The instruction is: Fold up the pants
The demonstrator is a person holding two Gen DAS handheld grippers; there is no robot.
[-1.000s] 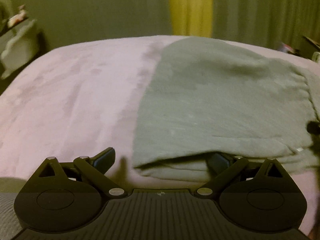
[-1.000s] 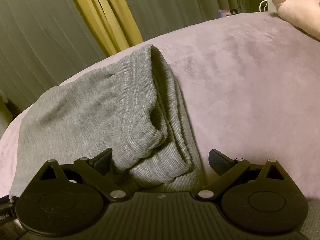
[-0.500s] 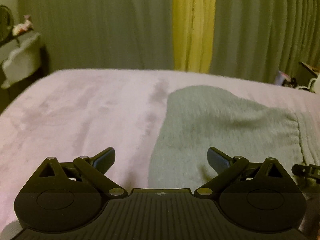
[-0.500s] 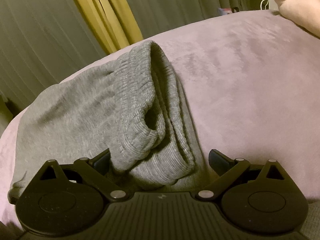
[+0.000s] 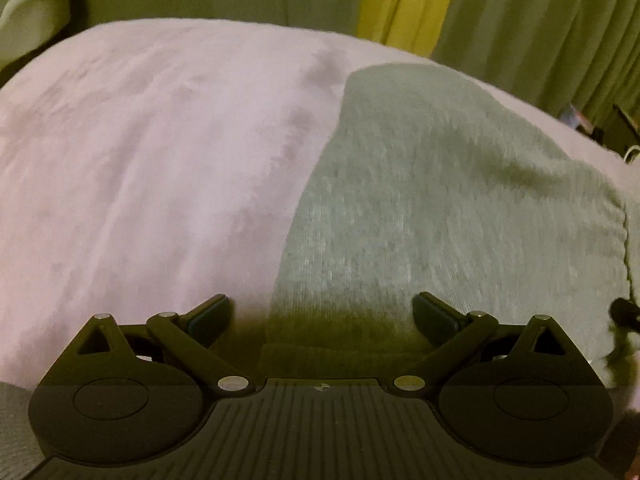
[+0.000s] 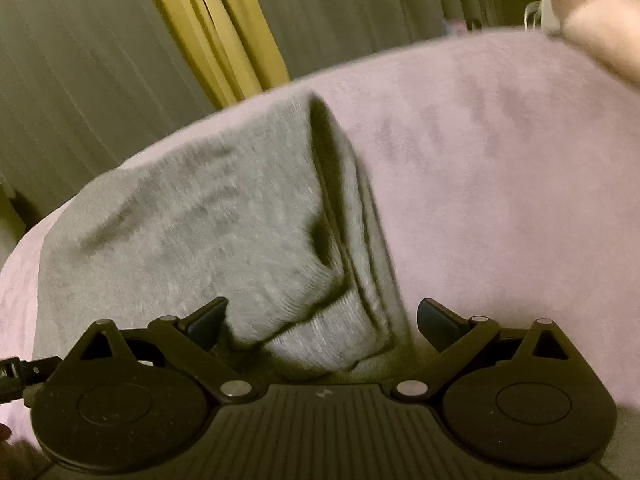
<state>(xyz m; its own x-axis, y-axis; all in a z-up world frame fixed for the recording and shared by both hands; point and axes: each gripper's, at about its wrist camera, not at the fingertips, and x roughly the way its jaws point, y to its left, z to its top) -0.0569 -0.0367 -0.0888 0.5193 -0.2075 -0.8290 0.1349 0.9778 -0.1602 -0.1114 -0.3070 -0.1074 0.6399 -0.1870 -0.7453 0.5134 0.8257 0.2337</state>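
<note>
Grey knit pants (image 5: 440,208) lie folded in layers on a pink bed cover (image 5: 160,152). My left gripper (image 5: 322,314) is open, low over the near left corner of the pants, one finger over the cover and one over the fabric. In the right wrist view the pants (image 6: 200,224) show their ribbed end (image 6: 320,332) bunched in stacked layers. My right gripper (image 6: 322,316) is open with that ribbed end lying between its fingers, not pinched.
Grey and yellow curtains (image 5: 400,0) hang behind the bed. A pink plush shape (image 6: 604,28) lies at the far right of the bed cover (image 6: 500,184). Small items sit beyond the bed's right edge (image 5: 580,118). A pale object (image 5: 28,16) is at the far left.
My left gripper rose off the pants' edge, then dropped back low over the near corner. My right gripper shifted slightly over the ribbed end; the view is blurred. Both stayed open.
</note>
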